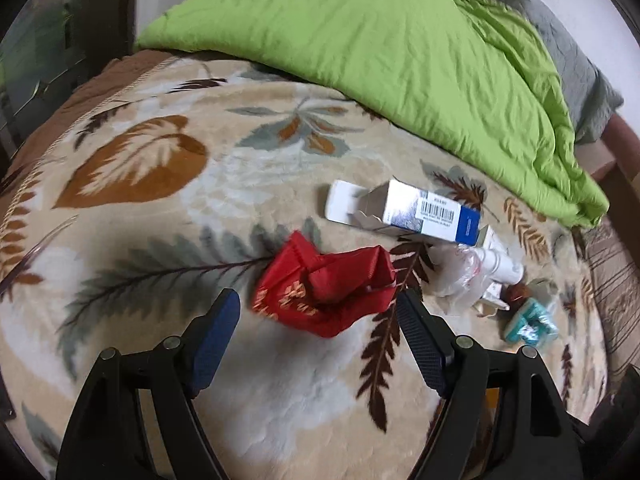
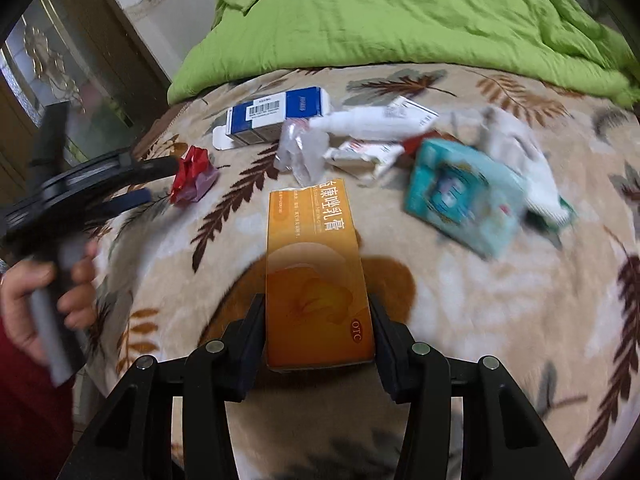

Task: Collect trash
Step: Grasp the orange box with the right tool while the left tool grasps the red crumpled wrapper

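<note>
Trash lies on a leaf-patterned blanket [image 1: 160,208]. My left gripper [image 1: 318,308] is open, its fingers either side of a crumpled red wrapper [image 1: 324,288], not closed on it. In the right wrist view the left gripper [image 2: 160,180] reaches toward the same red wrapper [image 2: 192,172]. My right gripper [image 2: 318,308] is shut on an orange medicine box [image 2: 316,272] and holds it above the blanket. Beyond lie a blue and white box [image 1: 424,212] [image 2: 276,114], a white tube [image 2: 368,122], clear plastic [image 2: 300,152] and a teal packet [image 2: 464,196].
A green quilt [image 1: 380,40] [image 2: 400,12] is bunched along the far side of the bed. A dark cabinet with glass [image 2: 52,72] stands at the left beyond the bed's edge. A white crumpled bag [image 2: 524,160] lies beside the teal packet.
</note>
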A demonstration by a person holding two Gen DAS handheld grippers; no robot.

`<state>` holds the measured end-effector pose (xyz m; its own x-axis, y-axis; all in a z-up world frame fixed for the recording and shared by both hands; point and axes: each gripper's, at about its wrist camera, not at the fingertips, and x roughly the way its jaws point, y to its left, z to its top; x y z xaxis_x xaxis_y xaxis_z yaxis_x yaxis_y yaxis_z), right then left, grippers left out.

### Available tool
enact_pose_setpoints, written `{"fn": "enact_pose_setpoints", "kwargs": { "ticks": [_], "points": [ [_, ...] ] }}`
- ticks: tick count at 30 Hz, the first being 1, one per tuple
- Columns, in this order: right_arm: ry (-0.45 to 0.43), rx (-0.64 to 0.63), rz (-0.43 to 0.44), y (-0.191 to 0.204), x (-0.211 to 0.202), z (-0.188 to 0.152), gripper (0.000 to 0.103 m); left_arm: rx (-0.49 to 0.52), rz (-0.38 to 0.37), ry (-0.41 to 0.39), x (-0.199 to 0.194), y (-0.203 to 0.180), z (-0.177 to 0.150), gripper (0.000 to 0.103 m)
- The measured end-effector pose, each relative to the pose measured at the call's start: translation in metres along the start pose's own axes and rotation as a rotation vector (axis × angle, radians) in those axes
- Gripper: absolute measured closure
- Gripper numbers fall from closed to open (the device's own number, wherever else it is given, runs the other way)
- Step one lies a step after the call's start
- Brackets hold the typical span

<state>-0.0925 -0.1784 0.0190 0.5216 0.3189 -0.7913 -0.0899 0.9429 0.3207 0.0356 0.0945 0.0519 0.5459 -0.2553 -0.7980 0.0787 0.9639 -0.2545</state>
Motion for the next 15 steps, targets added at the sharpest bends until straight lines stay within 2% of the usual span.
{"fn": "enact_pose_setpoints", "kwargs": {
  "ticks": [3, 7, 10, 12, 13, 14, 15],
  "points": [
    [0.004, 0.006, 0.006, -0.005, -0.004, -0.01, 0.051, 0.036, 0.033, 0.021, 0.019, -0.012, 0.001, 0.024],
    [-0.025, 0.004, 0.006, -0.005, -0.007, -0.008, 0.051, 0.053, 0.088, -0.006, 0.033, -0.021, 0.002, 0.025],
    [-0.048, -0.008, 0.004, -0.003, -0.01, -0.007, 0.051, 0.049, 0.092, -0.027, 0.033, -0.021, 0.001, 0.049],
    [-0.054, -0.005, 0.004, -0.003, -0.011, -0.007, 0.051, 0.048, 0.095, -0.041, 0.031, -0.021, 0.0, 0.056],
    [-0.057, -0.004, 0.005, -0.003, -0.012, -0.007, 0.051, 0.057, 0.094, -0.054, 0.028, -0.021, -0.002, 0.073],
    [-0.061, -0.004, 0.004, -0.003, -0.013, -0.007, 0.051, 0.066, 0.086, -0.054, 0.026, -0.023, -0.003, 0.084],
    [-0.066, -0.006, 0.002, -0.003, -0.015, -0.007, 0.051, 0.067, 0.086, -0.052, 0.024, -0.023, -0.004, 0.084]
  ]
}}
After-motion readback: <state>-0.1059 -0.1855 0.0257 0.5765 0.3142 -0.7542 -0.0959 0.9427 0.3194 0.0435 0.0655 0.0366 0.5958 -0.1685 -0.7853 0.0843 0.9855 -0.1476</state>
